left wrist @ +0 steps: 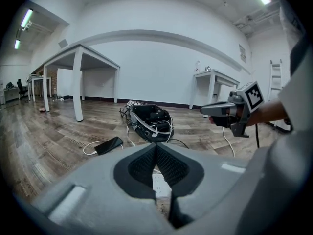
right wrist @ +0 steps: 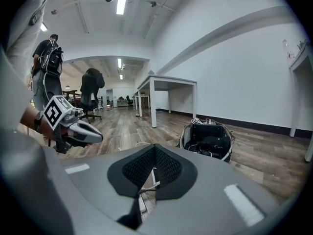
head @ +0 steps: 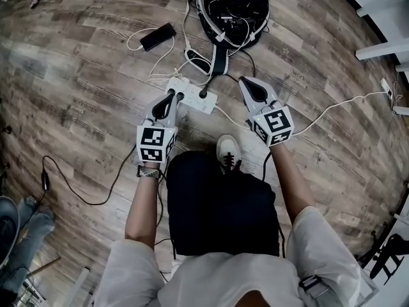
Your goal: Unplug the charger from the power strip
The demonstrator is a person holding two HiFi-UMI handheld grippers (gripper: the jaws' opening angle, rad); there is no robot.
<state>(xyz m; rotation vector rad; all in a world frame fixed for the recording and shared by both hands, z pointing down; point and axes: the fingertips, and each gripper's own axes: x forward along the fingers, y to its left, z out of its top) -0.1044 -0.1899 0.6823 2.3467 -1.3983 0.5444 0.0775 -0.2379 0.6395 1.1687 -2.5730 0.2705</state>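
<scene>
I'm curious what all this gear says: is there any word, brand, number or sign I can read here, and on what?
None can be read.
The marker cubes carry only black-and-white square patterns, no letters.
The wall notice is too small to read.
The power strip shows no legible print.

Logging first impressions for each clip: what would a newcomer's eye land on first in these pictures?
The left gripper and right gripper, jaws together, hang by a white power strip on the wood floor, a black plug in it. Beyond it lies an open black bag full of cables, with a black phone on a white cable to its left.
</scene>
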